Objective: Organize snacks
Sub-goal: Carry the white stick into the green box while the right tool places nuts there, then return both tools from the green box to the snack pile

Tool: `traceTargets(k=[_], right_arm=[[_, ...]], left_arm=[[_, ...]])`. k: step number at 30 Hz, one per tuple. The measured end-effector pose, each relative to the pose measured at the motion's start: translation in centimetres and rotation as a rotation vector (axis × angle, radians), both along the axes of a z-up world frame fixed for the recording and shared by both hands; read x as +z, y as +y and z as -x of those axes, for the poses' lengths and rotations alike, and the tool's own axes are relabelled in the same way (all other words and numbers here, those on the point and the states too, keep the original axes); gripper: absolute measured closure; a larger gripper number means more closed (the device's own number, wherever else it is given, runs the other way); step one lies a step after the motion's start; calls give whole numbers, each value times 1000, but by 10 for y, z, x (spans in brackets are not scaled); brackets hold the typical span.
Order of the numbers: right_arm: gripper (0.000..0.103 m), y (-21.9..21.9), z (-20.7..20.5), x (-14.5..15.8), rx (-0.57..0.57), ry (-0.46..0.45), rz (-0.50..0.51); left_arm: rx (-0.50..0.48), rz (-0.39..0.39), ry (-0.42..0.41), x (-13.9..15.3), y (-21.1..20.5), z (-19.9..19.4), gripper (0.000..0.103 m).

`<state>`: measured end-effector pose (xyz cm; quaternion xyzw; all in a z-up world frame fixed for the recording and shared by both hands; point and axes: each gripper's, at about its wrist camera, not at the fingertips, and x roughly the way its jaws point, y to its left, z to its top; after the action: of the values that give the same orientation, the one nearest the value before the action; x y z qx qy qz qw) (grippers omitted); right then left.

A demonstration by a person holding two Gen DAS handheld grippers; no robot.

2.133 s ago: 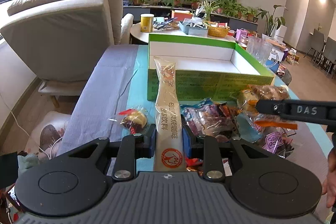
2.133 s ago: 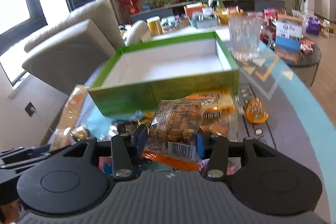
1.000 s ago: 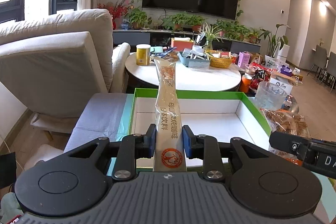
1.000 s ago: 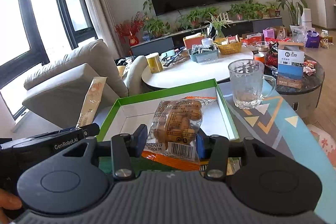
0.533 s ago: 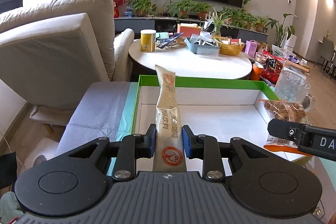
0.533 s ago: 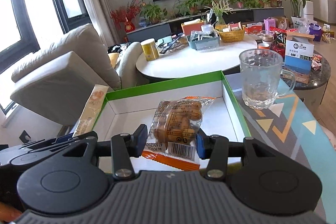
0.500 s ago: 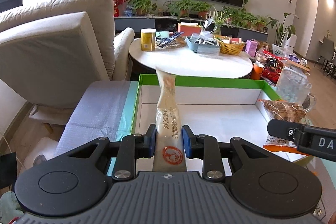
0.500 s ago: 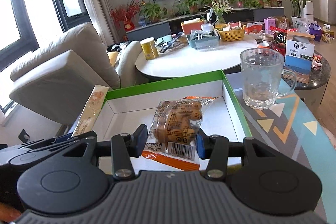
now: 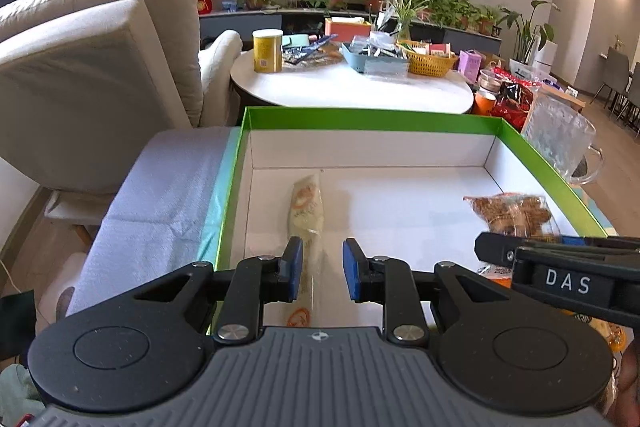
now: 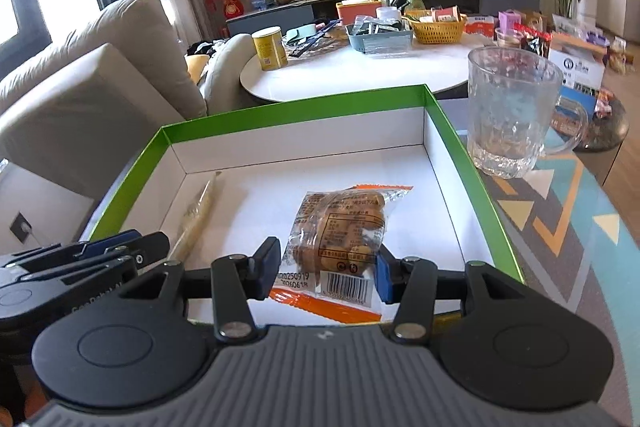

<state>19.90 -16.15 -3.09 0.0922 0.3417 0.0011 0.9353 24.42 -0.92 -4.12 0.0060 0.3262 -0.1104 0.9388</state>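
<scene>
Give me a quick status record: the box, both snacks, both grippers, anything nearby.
green box: open top, white inside
stick sachet: lying in the box on its left side, near end between the left gripper's jaws
left gripper: open; a gap shows between the sachet and one pad
snack packet: over the box floor, to the right of the sachet
right gripper: shut on the snack packet
glass mug: upright, outside the box's right wall

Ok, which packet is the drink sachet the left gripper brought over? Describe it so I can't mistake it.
Find the green-rimmed box with the white inside, on the near table. On its floor, toward its left wall, lies a long, narrow cream sachet, running lengthwise between the open jaws of the left gripper. The only other packet inside, the snack bag, is short, clear, orange-edged and full of brown lumps.
</scene>
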Motion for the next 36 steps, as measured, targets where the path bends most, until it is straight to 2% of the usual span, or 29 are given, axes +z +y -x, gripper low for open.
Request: traceTargets(k=[2, 5, 14, 21, 25, 31, 36], right_arm=[[59, 1, 4, 0, -14, -13, 17], [59, 0, 8, 0, -1, -10, 23], [59, -5, 33, 15, 16, -51, 9], [58, -10, 61, 30, 22, -86, 13], [58, -15, 75, 34, 19, -99, -1], [58, -22, 91, 33, 9, -86, -34], [58, -26, 107, 30, -3, -79, -33]], left_arm=[[-2, 1, 12, -1, 0, 1, 79], [-1, 0, 25, -2, 1, 5, 68], [19, 28, 20, 14, 12, 22, 65], [84, 82, -61, 43, 49, 46, 57], [111, 71, -77, 50, 61, 61, 57], [69, 72, -29, 38, 63, 92, 57], [29, 24, 4, 21, 62, 118, 57]])
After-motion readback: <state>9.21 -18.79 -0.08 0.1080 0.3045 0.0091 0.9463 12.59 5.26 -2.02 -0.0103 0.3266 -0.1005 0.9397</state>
